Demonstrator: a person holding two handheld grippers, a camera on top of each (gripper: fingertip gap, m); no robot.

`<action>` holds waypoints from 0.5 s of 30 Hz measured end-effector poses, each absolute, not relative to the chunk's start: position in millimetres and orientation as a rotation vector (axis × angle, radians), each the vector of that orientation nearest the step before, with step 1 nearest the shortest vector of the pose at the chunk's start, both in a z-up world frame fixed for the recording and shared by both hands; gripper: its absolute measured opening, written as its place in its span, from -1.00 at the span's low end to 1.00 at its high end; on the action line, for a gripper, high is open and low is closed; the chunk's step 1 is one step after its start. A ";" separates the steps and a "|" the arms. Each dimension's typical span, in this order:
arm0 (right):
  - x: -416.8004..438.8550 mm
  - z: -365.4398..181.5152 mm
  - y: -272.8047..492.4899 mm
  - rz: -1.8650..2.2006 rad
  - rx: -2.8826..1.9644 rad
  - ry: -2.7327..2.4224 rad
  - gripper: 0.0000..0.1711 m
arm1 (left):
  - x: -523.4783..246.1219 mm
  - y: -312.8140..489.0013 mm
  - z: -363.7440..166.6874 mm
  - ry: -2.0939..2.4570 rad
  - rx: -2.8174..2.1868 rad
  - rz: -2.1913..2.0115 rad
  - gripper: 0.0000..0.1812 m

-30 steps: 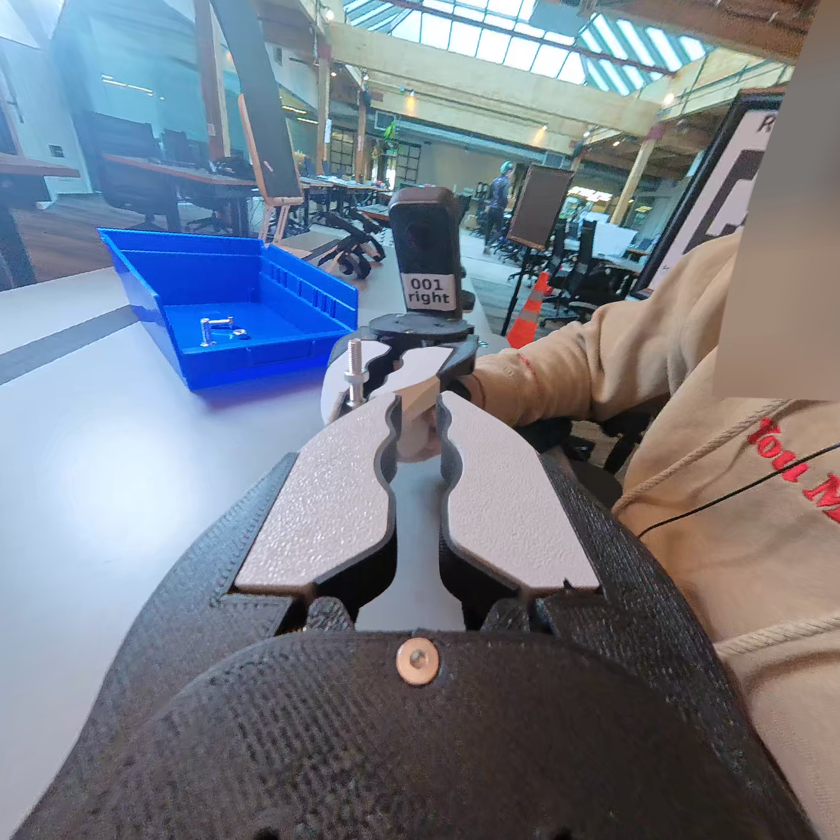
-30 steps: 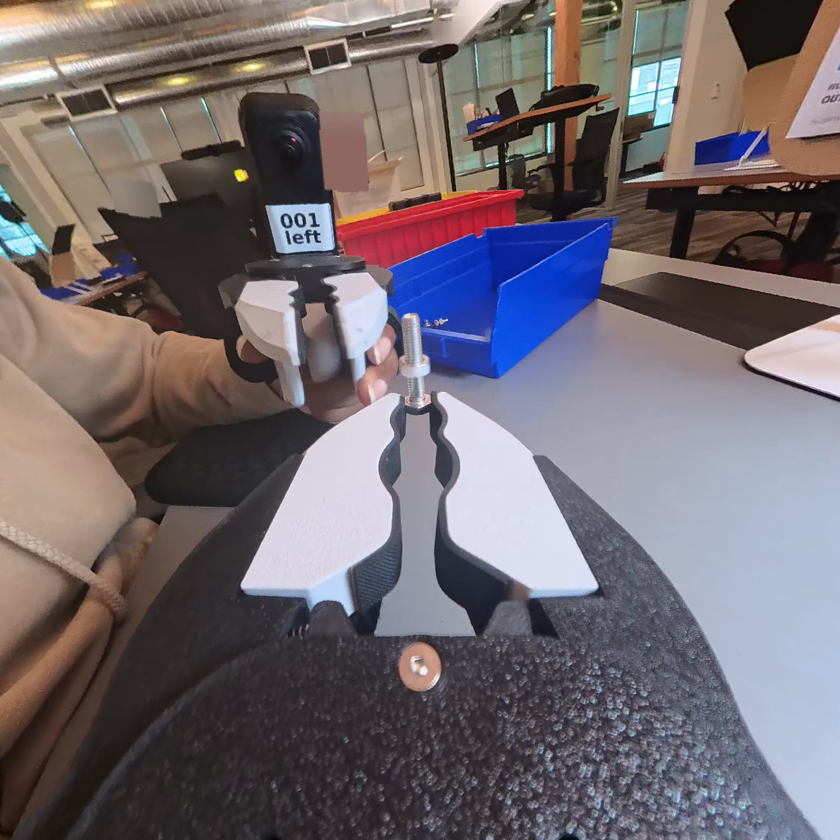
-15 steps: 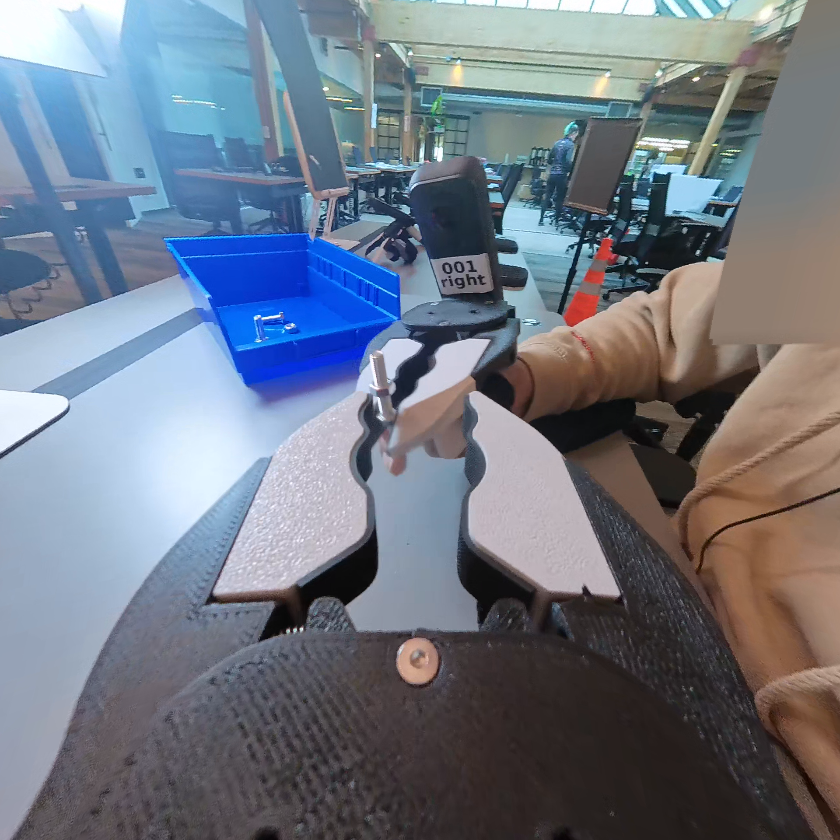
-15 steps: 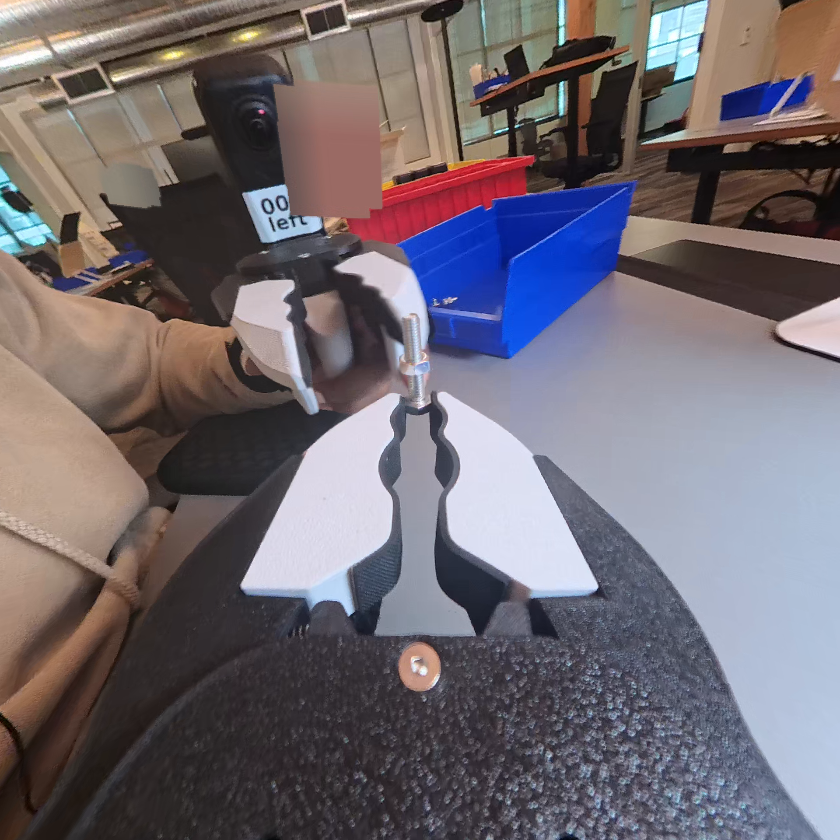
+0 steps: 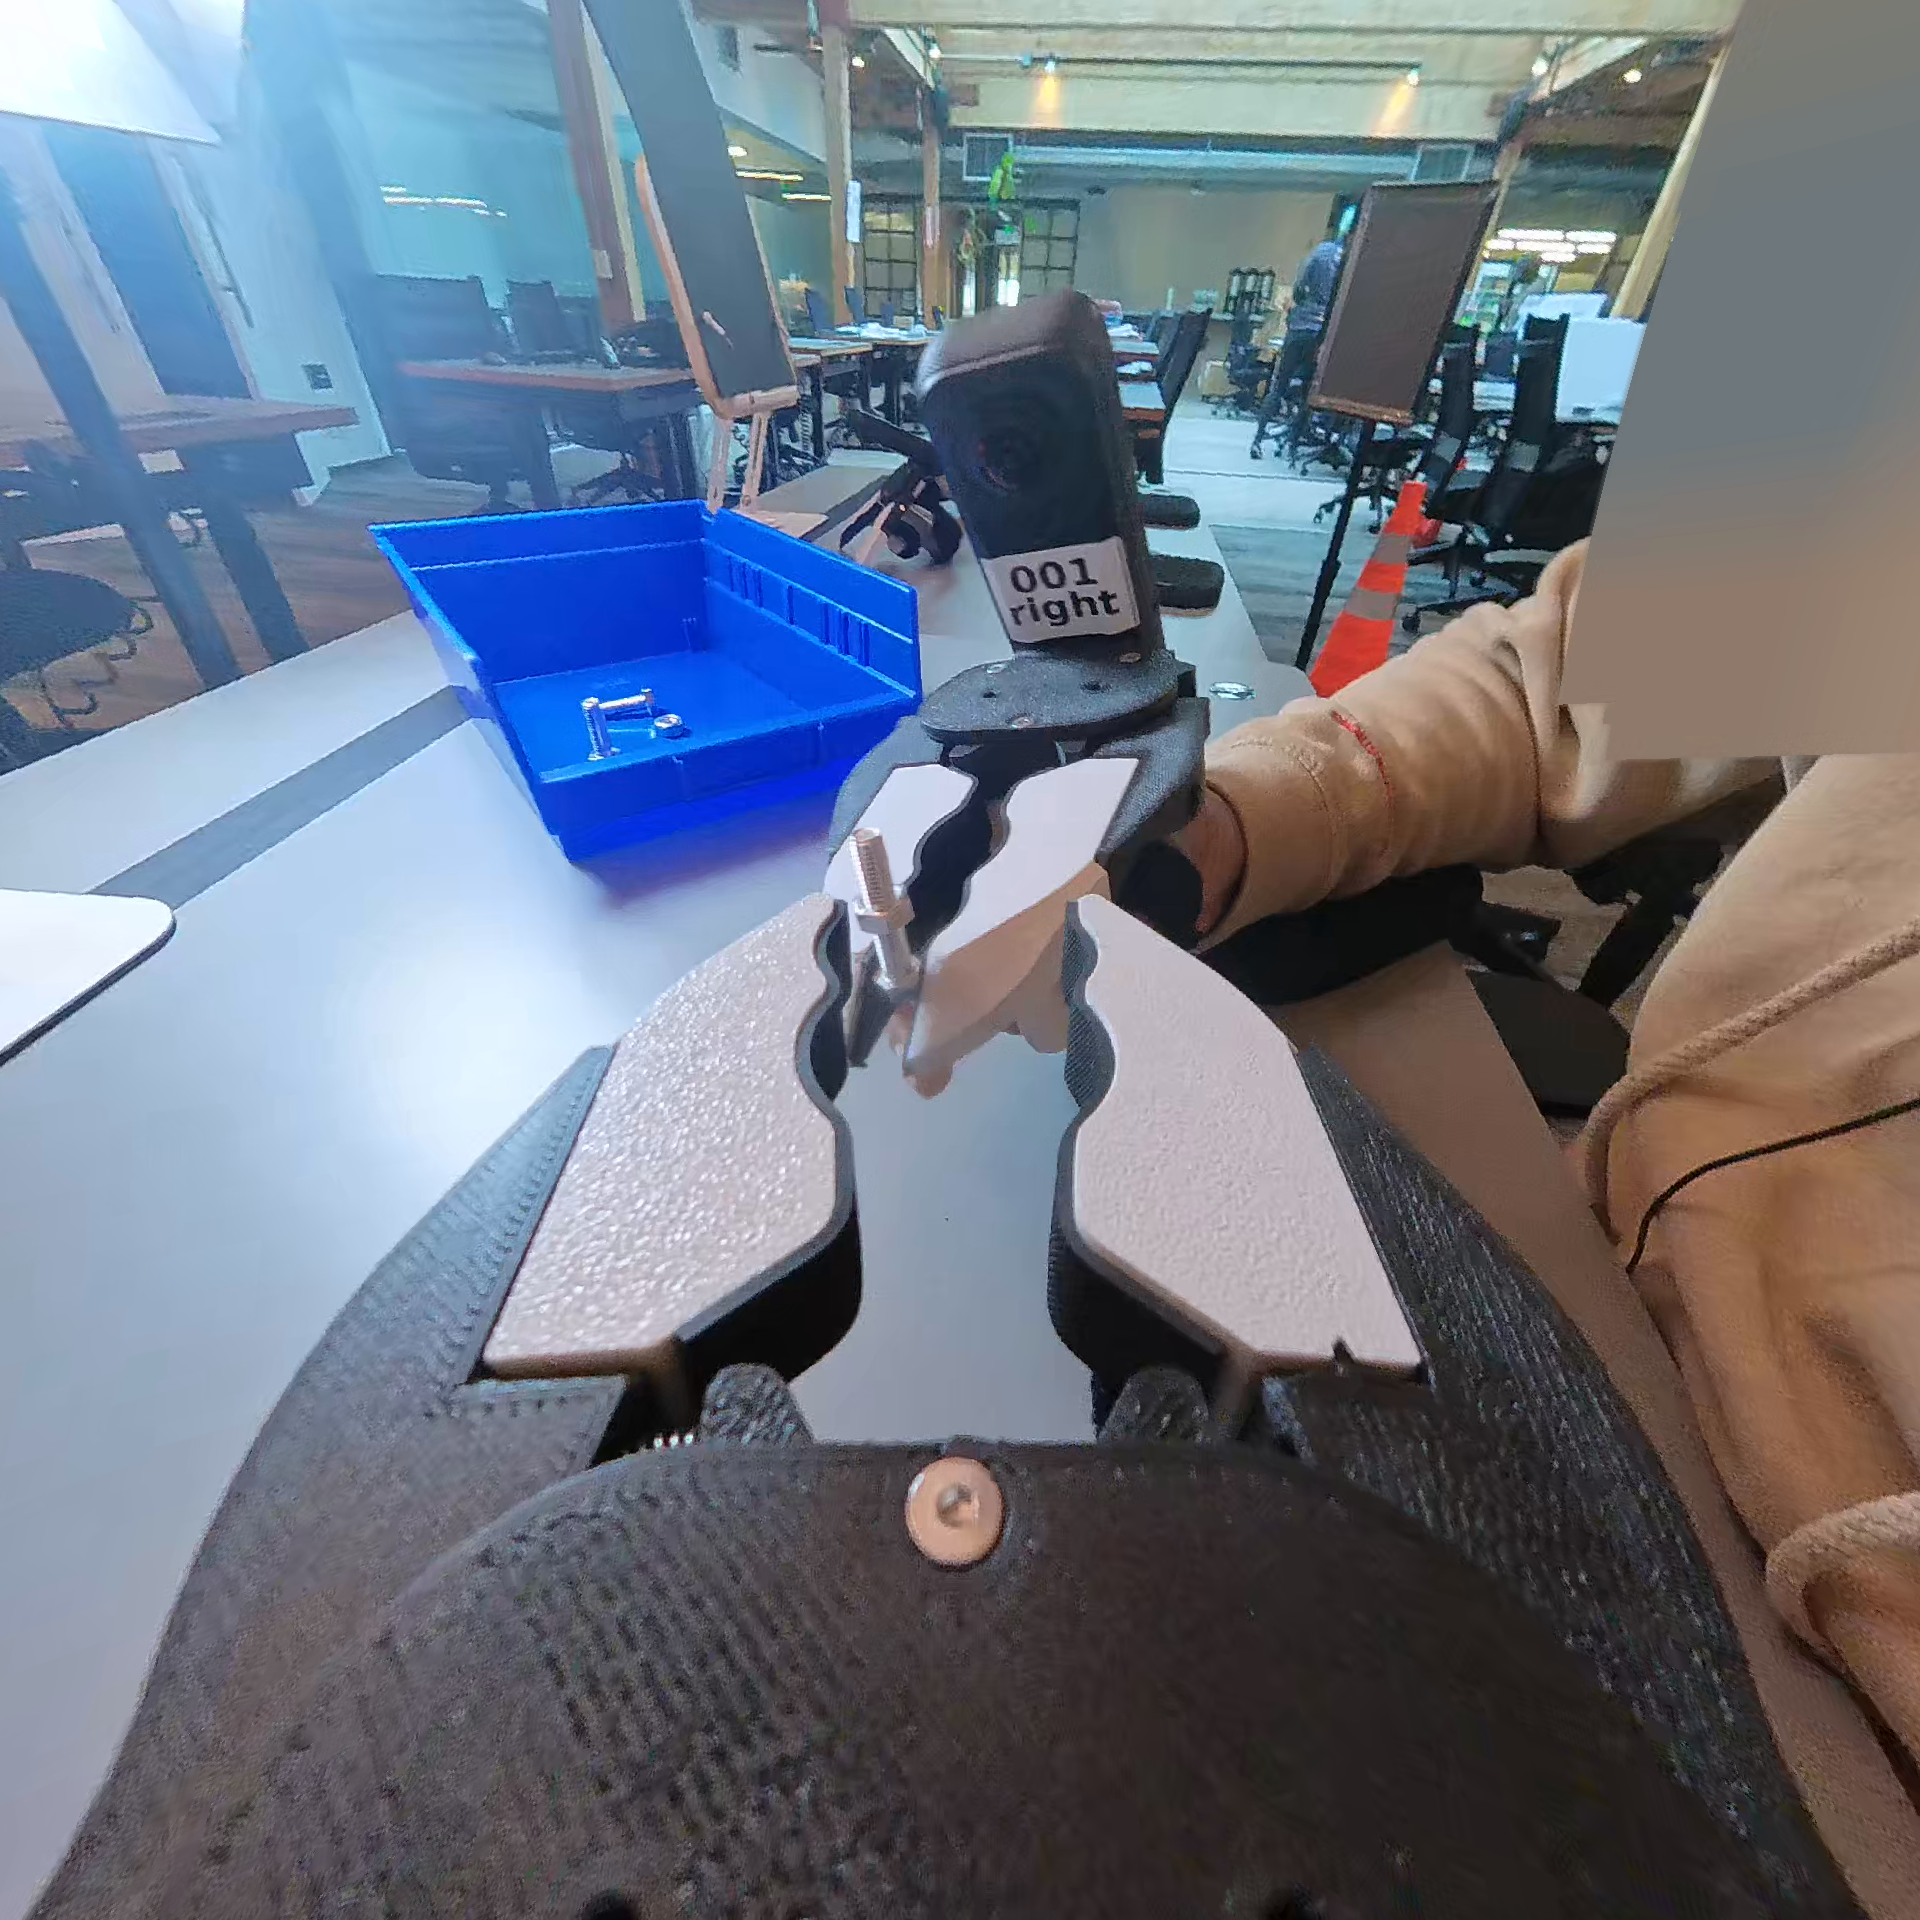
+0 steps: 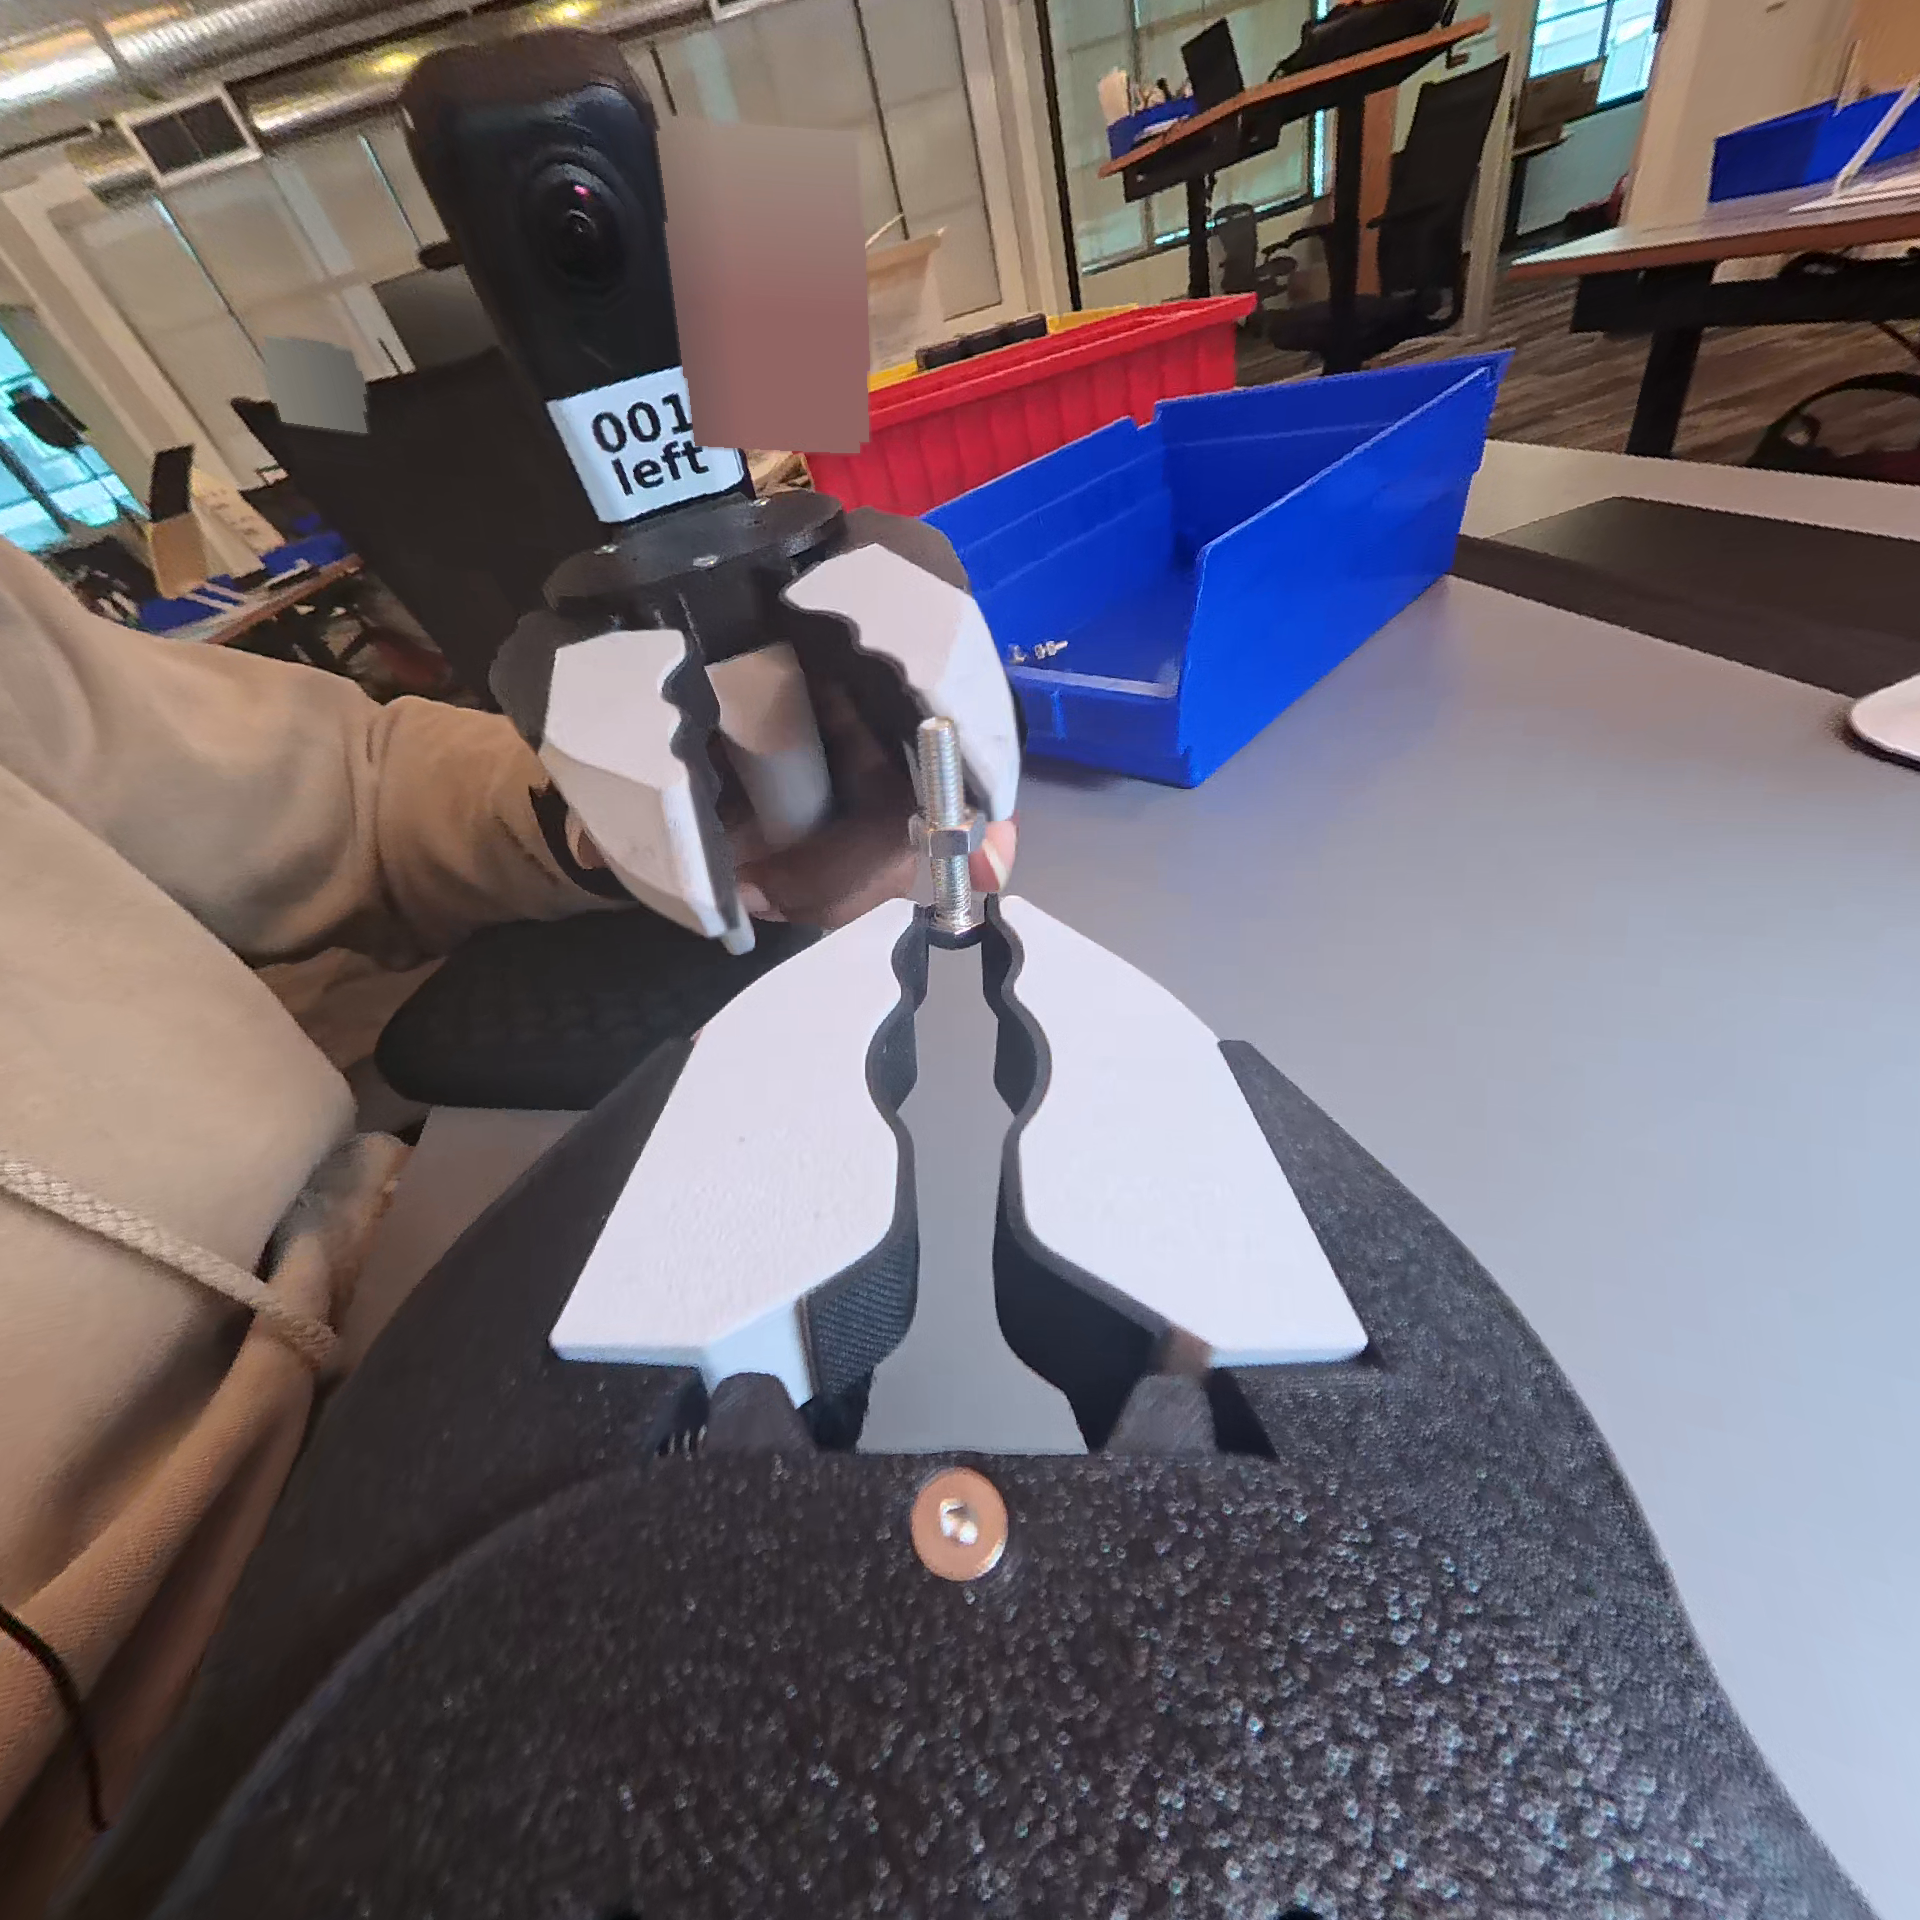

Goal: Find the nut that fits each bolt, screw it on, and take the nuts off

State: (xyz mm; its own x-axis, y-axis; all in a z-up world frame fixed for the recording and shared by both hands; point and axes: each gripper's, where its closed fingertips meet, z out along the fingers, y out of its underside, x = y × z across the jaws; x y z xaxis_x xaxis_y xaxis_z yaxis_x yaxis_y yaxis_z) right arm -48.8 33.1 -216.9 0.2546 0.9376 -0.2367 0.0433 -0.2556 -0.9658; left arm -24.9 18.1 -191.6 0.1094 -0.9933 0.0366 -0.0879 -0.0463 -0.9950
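Observation:
My right gripper (image 6: 951,920) is shut on the head of a silver bolt (image 6: 940,769) and holds it upright above the grey table (image 6: 1507,935). A hex nut (image 6: 948,831) sits on the thread just above the fingertips. My left gripper (image 5: 956,935) is open and faces the right one, with the bolt (image 5: 873,894) just inside its left fingertip (image 5: 821,935). In the right wrist view the left gripper (image 6: 868,873) stands open right behind the bolt. Whether its fingers touch the nut I cannot tell.
A blue bin (image 5: 852,634) stands on the table beyond the grippers, with a loose bolt and nut (image 5: 623,717) inside. It also shows in the right wrist view (image 6: 1330,561), with a red bin (image 6: 1060,384) behind it. A white pad (image 5: 62,966) lies at the left. A person's sleeves frame the near side. The tips of both grippers are at nearly the same place.
My left gripper has opened wider and moved up to the bolt, which now stands at its left fingertip. My right gripper has kept its hold on the bolt.

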 end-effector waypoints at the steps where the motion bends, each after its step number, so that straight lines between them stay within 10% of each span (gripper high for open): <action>1: -48.4 -217.3 33.6 1.152 -1.558 -0.945 -0.88 | -24.4 16.0 -191.9 1.185 -1.353 -1.113 -0.57; 3: -43.0 -215.1 40.3 1.140 -1.566 -0.903 -0.88 | -28.2 8.6 -189.5 1.237 -1.331 -1.157 -0.88; 15: -45.6 -214.9 37.3 1.140 -1.559 -0.923 -0.88 | -25.8 13.9 -190.1 1.195 -1.357 -1.144 -0.66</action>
State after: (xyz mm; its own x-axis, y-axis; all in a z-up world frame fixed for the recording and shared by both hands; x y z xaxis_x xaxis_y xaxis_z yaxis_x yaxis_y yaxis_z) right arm -45.6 37.3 -214.9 0.2773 0.9318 -0.2342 0.0352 -0.2535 -0.9667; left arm -25.8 13.9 -190.1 0.0803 -0.9955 0.0509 -0.0949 -0.0585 -0.9938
